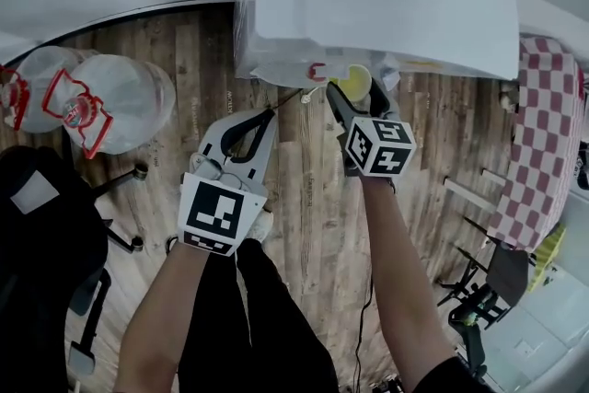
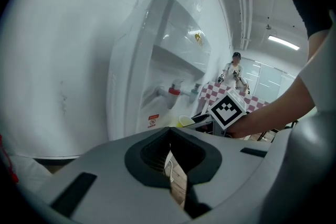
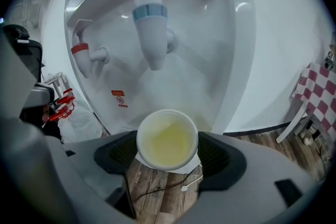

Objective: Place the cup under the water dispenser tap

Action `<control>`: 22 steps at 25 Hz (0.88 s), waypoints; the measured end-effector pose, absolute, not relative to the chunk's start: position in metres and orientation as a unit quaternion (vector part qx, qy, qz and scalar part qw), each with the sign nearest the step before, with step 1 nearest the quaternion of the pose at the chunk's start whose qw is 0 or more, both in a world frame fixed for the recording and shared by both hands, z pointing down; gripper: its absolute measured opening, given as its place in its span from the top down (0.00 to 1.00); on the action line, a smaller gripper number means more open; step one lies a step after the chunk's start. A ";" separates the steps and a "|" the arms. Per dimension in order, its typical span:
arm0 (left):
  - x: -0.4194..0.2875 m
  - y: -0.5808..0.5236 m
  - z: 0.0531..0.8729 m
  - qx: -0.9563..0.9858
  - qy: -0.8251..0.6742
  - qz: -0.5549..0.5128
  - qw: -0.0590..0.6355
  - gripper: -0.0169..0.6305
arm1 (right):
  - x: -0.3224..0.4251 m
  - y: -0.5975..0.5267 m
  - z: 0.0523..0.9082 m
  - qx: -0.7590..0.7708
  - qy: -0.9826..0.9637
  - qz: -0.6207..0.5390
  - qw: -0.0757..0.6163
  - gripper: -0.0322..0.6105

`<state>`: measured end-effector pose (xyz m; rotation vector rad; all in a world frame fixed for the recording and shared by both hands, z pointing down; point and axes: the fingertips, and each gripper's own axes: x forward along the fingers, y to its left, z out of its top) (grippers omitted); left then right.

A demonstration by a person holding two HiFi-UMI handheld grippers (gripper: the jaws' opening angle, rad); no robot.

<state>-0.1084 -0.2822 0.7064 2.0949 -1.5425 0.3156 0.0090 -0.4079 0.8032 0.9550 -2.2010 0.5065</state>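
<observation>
Right claw [image 3: 168, 152] grips the cup [image 3: 167, 139] near the blue tap [image 3: 150, 29], not yet set down; left claw [image 2: 170, 157] closed, empty.

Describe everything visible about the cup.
The cup is small and round, with a white rim and a pale yellow inside, and looks like paper. It is upright, mouth up, clamped at its sides between the right gripper's jaws. It is held above the floor, in front of and below the blue tap.
</observation>
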 end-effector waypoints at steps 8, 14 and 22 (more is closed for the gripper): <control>-0.107 -0.282 0.722 0.771 -0.567 0.115 0.266 0.95 | 0.005 -0.417 0.814 0.364 -0.844 0.189 0.345 0.39; -0.111 -0.286 0.725 0.770 -0.571 0.110 0.263 0.95 | 0.002 -0.418 0.825 0.357 -0.841 0.183 0.364 0.39; -0.114 -0.286 0.720 0.768 -0.577 0.108 0.257 0.95 | 0.000 -0.425 0.828 0.357 -0.841 0.174 0.368 0.39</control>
